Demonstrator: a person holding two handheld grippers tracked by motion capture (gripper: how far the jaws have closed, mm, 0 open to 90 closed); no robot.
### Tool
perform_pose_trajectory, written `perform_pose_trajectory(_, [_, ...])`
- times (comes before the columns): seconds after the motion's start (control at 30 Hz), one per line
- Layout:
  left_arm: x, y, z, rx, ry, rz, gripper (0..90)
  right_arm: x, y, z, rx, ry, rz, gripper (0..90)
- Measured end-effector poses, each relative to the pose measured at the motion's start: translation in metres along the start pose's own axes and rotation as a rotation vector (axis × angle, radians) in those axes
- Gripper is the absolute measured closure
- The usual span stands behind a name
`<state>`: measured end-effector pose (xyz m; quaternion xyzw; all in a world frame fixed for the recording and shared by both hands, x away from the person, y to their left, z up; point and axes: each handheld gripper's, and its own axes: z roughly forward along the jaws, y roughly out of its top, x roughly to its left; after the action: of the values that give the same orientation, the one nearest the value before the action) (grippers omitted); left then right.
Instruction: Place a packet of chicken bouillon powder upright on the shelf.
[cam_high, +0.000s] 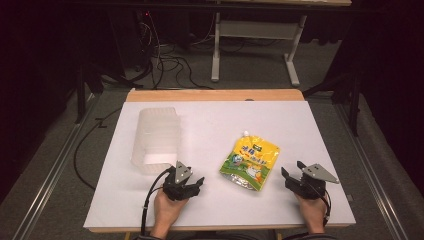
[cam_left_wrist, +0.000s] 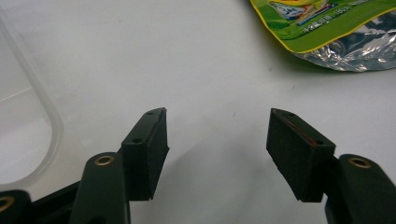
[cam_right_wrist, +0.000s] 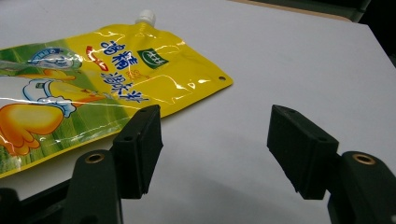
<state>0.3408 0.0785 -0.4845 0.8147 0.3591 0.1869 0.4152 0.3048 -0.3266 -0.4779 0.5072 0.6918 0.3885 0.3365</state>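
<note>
A yellow and green spouted pouch (cam_high: 250, 159) lies flat on the white table (cam_high: 300, 130), its white cap pointing away from me. A clear plastic container (cam_high: 156, 140) lies on its side at the left. My left gripper (cam_high: 199, 183) rests near the front edge, between container and pouch, open with nothing between its jaws. My right gripper (cam_high: 286, 175) is open just right of the pouch. In the left gripper view the gripper (cam_left_wrist: 217, 140) faces bare table, with the pouch's silver bottom (cam_left_wrist: 345, 42) at upper right. In the right gripper view the gripper (cam_right_wrist: 215, 140) has the pouch (cam_right_wrist: 93, 88) beside its left jaw.
The container's rim (cam_left_wrist: 44, 116) curves along the left edge of the left gripper view. A wooden strip (cam_high: 215, 95) borders the table's far edge. Cables (cam_high: 165, 60) and a desk frame (cam_high: 255, 45) stand on the floor beyond.
</note>
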Motion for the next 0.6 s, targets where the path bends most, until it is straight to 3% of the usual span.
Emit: perform_pose_trajectory(0.6, [-0.0015,0.0010,0.0020,0.021,0.006,0.018,38.1,0.0010,0.0003,-0.0001,0.008,-0.007,-0.007,35.6])
